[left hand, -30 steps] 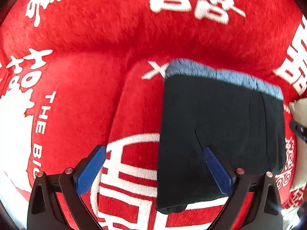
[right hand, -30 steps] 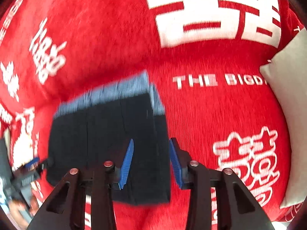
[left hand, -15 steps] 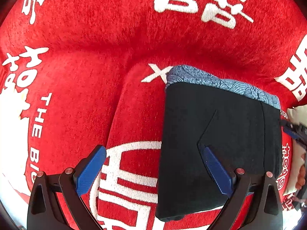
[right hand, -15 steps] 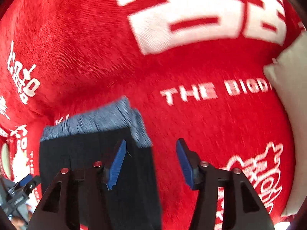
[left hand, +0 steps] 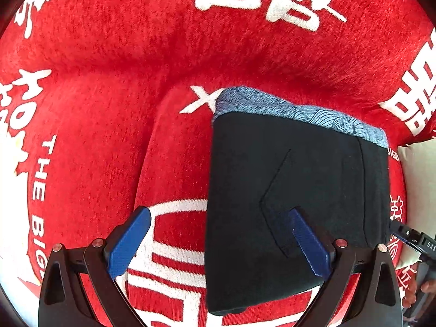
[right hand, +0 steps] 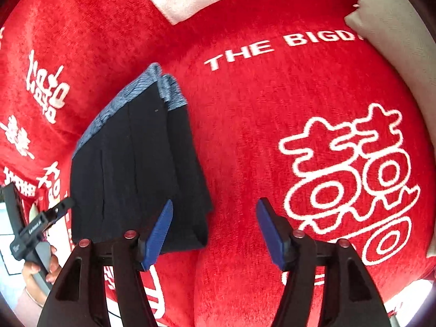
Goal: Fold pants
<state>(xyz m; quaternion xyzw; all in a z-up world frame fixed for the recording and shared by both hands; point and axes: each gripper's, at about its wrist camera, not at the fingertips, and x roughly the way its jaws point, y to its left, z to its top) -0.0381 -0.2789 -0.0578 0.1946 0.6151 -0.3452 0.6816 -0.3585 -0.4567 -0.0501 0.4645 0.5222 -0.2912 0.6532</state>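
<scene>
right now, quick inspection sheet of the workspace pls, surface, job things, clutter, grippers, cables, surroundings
surface: red blanket with white characters and lettering, gently rumpled.
job's things: dark pants, folded into a compact rectangle, patterned blue waistband at the far edge, lying flat on the blanket.
clutter: nothing seen.
grippers: left gripper open, straddling the pants' left edge, one finger over the fabric; right gripper open by the pants' right edge, holding nothing.
cables: nothing seen.
surroundings: pale cushion at the blanket's right side.
</scene>
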